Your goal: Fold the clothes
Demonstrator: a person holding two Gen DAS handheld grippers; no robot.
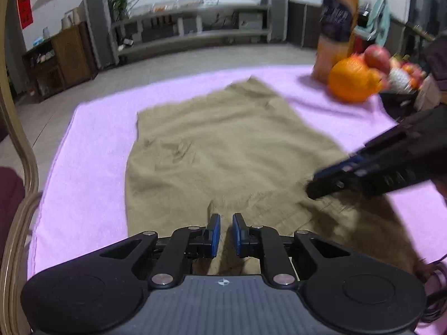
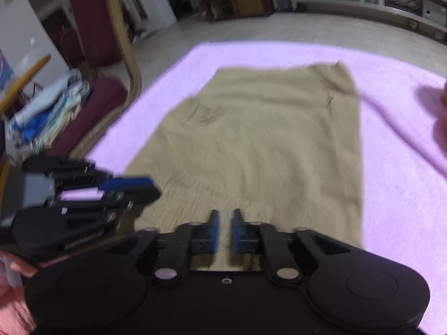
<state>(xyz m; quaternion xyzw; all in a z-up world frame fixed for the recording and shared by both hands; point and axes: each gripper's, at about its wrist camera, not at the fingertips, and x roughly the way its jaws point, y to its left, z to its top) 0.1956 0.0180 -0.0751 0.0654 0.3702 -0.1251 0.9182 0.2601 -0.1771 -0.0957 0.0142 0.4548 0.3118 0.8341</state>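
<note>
Khaki garment lies spread flat mid-counter on the pink cloth, fruit parked out at 2 o'clock, probably for folding room. Left hand-held gripper and right hand-held gripper hover over its near hem, fingers slightly apart, seemingly gripping nothing, though it's blurry.

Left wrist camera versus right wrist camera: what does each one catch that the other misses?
Only the left wrist view shows the orange juice bottle and the fruit pile with a big orange at the far right of the table.

Only the right wrist view shows the maroon chair with a stack of folded laundry on it.

Both show the tan garment lying flat on the pink cover, plus the left gripper and right gripper, each slightly parted and holding nothing.
</note>
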